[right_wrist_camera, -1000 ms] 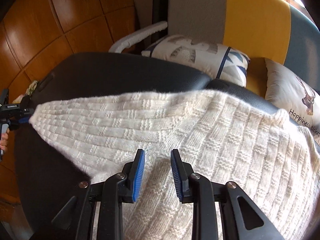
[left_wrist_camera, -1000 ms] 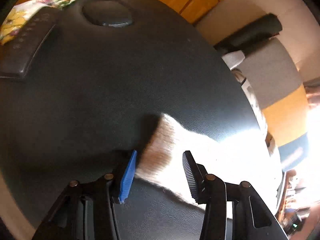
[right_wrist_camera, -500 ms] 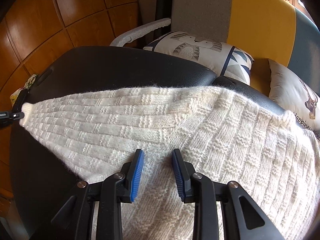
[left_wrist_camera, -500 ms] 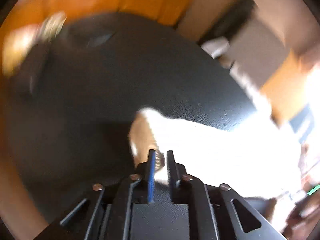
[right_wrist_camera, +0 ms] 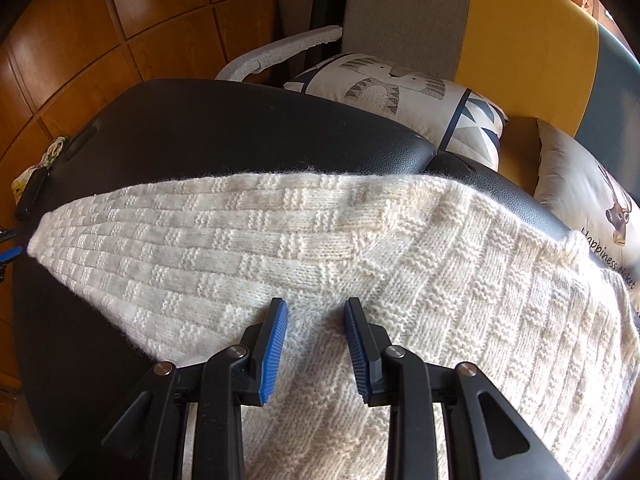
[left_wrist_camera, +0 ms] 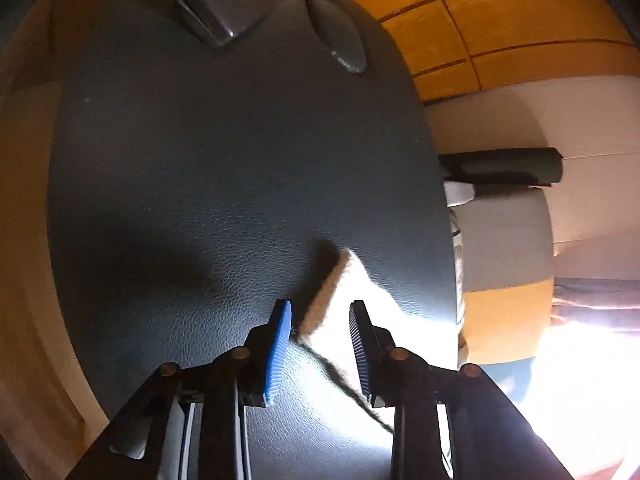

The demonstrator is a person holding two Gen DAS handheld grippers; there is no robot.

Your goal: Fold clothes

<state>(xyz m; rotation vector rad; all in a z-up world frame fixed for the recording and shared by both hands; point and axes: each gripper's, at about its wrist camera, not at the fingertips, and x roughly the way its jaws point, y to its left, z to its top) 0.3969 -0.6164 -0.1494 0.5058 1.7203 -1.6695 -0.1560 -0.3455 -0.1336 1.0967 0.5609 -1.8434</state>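
Both grippers are wide open, left gripper [left_wrist_camera: 320,316] straddling the sweater cuff [left_wrist_camera: 322,294], right gripper [right_wrist_camera: 316,312] over the cream knit sweater [right_wrist_camera: 400,240].

Left claw [left_wrist_camera: 320,316] agape around cream sleeve cuff [left_wrist_camera: 326,292] on black leather surface [left_wrist_camera: 220,160]

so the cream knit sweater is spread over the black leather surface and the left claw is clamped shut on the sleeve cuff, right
Not quite. The left claw is open, not clamped: the left wrist view shows its blue pads apart with the sleeve cuff lying loose between them. The rest holds: the cream knit sweater is spread over the black leather surface.
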